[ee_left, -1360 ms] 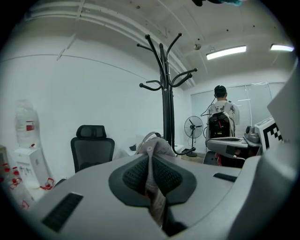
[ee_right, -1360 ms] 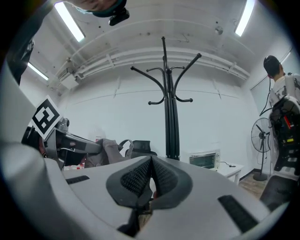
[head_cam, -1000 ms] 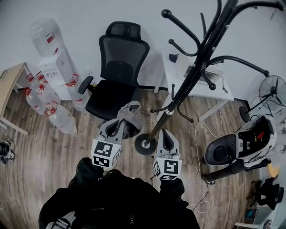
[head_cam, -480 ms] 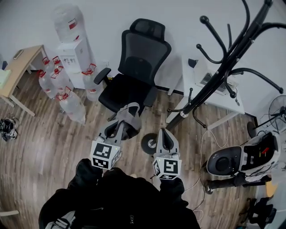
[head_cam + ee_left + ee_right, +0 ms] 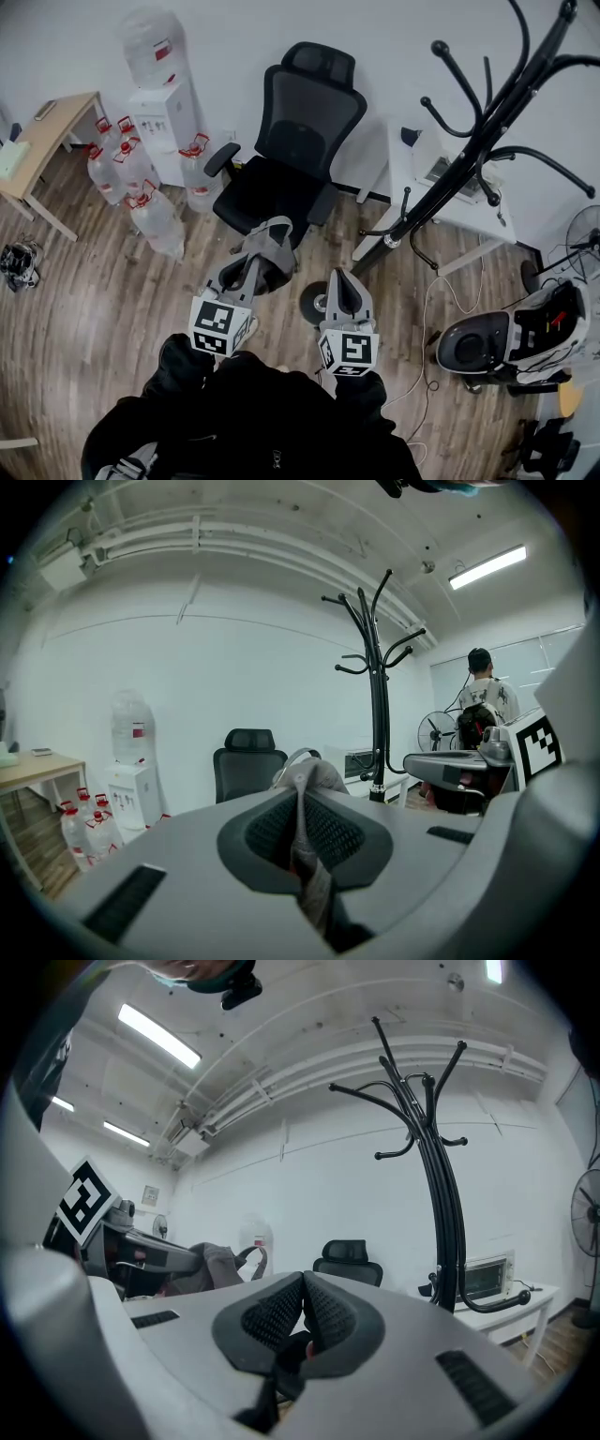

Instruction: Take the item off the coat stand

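Gray bag pinched in left gripper, well clear of coat stand.

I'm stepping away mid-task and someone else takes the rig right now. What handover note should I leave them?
Left claw: shut on the grey fabric item, held low in front of the person.
Right claw: shut, holding nothing.
Coat stand: hooks bare, apart from both claws.
Done: the item is off the stand.
Left: probably only setting the item down somewhere.
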The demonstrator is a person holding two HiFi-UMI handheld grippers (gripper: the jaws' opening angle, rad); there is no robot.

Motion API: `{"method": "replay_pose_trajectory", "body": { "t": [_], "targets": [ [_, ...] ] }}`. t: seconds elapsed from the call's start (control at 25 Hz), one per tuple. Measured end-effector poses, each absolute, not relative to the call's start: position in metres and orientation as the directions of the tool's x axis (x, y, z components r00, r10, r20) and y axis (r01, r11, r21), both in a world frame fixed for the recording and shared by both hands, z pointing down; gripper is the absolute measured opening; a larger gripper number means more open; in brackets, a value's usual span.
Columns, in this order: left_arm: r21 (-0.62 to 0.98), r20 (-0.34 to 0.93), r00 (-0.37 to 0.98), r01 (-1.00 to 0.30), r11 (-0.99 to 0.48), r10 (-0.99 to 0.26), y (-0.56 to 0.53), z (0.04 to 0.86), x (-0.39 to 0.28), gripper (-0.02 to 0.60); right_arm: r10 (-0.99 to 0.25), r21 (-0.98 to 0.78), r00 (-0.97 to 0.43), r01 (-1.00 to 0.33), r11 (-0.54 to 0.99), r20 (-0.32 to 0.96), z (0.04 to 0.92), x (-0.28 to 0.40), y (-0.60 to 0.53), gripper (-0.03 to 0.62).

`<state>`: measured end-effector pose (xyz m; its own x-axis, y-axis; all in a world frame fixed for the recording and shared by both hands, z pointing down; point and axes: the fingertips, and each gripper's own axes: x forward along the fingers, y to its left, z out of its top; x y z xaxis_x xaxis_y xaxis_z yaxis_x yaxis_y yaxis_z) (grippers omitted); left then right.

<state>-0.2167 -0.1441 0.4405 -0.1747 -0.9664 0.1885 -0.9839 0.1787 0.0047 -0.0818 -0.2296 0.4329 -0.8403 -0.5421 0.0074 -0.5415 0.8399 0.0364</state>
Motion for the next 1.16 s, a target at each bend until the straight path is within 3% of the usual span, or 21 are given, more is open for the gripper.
{"method": "replay_pose_trajectory", "body": {
  "t": [1.16],
  "targets": [
    [-0.005, 0.189, -0.156, -0.987, 0.158, -0.969, -0.1456, 0.4407, -0.2139, 0.028, -0.549, 0.044, -0.836, -0.548, 0.836, 0.021, 0.4364, -0.0807, -0.2279, 0.017]
  ]
}}
